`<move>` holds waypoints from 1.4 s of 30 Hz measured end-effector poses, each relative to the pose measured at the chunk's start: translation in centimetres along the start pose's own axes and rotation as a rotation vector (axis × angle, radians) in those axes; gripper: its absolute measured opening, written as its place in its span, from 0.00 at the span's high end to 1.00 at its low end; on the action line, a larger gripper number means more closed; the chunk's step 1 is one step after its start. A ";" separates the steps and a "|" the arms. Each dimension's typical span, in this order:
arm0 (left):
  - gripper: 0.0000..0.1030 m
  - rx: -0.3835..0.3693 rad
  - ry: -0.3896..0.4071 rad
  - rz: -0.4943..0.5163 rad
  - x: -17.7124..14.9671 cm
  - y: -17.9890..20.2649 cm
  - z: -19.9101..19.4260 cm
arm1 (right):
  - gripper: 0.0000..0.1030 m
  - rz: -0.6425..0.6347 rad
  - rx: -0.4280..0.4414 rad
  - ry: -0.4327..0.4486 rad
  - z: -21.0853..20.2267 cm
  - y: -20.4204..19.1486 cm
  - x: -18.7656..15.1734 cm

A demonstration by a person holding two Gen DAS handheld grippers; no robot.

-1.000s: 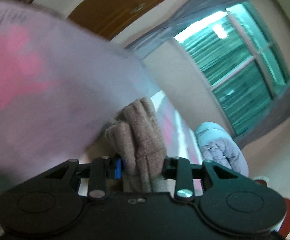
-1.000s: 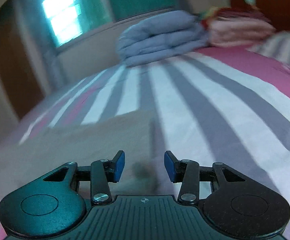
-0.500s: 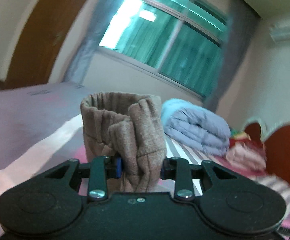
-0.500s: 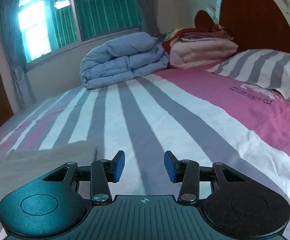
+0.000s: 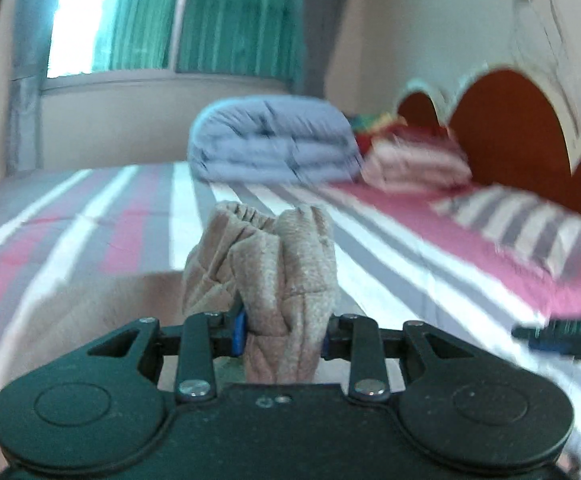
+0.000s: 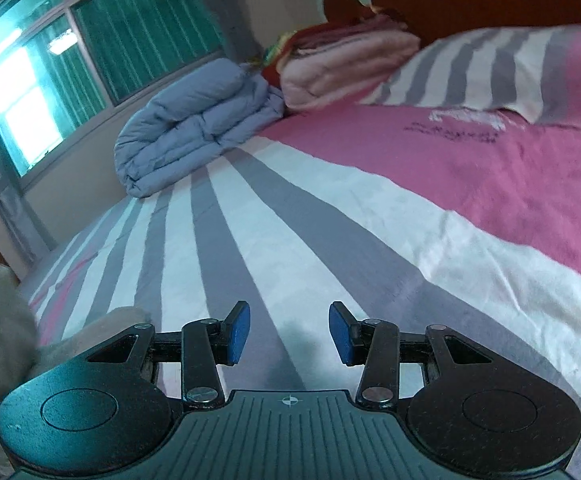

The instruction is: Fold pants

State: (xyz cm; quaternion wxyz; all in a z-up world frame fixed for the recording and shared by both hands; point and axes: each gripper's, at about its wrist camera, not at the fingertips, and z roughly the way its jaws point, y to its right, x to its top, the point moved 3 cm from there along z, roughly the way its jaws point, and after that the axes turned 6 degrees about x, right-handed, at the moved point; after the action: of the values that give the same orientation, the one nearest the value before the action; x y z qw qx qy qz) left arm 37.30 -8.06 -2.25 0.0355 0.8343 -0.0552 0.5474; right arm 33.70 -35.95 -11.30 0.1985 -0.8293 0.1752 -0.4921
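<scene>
Beige fleece pants (image 5: 278, 280), soft, light and floppy, bunch upward at their gathered end, clamped in the left gripper (image 5: 284, 334) above the striped bedsheet (image 5: 390, 264). Right gripper (image 6: 289, 334) hovers parted, empty; best grasp: opposite corner.

Fuzzy beige fleece pants (image 5: 286, 268) bunch over the smooth striped cotton bedsheet (image 6: 290, 216); headboard (image 5: 510, 120) is glossy wood.
</scene>
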 end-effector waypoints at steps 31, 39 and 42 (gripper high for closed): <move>0.15 0.388 0.056 -0.389 -7.3 -18.7 -11.9 | 0.33 0.018 0.459 -0.068 -1.2 -5.1 -0.9; 0.12 0.359 0.050 -0.508 -10.2 -20.7 -13.8 | 0.32 -0.130 0.539 -0.151 0.2 -11.7 -3.8; 0.12 0.305 0.027 -0.453 -10.3 -19.5 -13.1 | 0.32 -0.142 0.522 -0.190 1.6 -13.2 -4.4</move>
State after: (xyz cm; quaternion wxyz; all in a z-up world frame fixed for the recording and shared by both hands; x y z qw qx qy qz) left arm 23.86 13.35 -6.45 0.0317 0.8136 0.2165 0.5386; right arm 34.35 -22.23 -8.67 0.3856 -0.8028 -0.0354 -0.4534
